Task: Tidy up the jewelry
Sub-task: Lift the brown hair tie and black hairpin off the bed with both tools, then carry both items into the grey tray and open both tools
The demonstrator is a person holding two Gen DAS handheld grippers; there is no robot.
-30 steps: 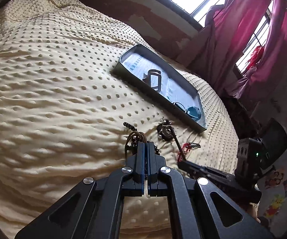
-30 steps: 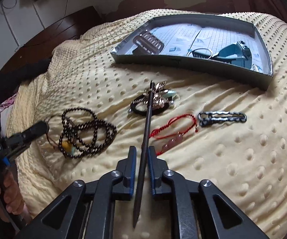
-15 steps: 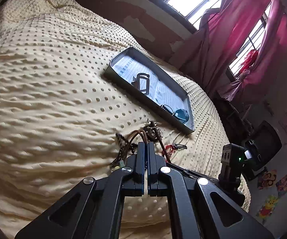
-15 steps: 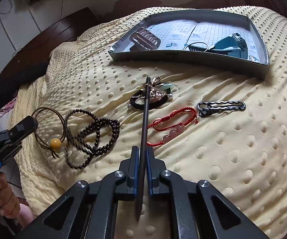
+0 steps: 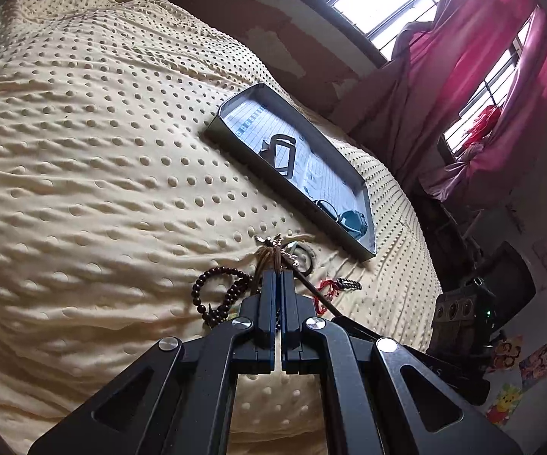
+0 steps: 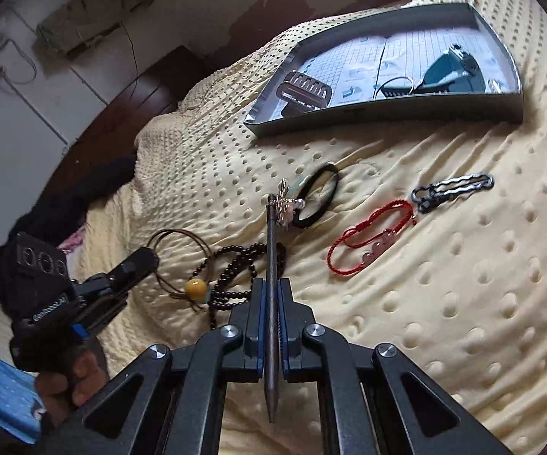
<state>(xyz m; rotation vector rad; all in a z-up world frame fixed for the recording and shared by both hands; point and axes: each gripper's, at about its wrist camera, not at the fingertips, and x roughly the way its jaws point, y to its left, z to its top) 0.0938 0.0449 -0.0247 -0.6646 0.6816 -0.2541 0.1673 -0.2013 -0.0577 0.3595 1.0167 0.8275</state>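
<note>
My left gripper (image 5: 278,275) is shut on the thin brown cords (image 5: 269,258) of a necklace. Its dark bead strand (image 5: 216,292) trails on the yellow dotted bedspread below. In the right wrist view the left gripper (image 6: 137,265) comes in from the left, holding the brown cord loop (image 6: 182,235), from which an amber bead (image 6: 195,287) hangs. My right gripper (image 6: 272,284) is shut on a dark hair stick (image 6: 271,250). The stick's gold ornament (image 6: 283,204) lies beside a black hair tie (image 6: 317,197). The dark beads (image 6: 235,269) pass under the stick.
A grey tray (image 6: 387,117) at the far side holds a brown comb clip (image 6: 304,91), a ring (image 6: 393,85) and a teal clip (image 6: 448,70). A red cord bracelet (image 6: 372,239) and a metal chain bracelet (image 6: 451,189) lie right of the stick. A dark headboard (image 6: 129,113) is at the left.
The right jaws closed onto the hair stick and the wrist rolled. The left gripper drew the brown cord and beads up and toward the stick; the amber bead came into sight.
</note>
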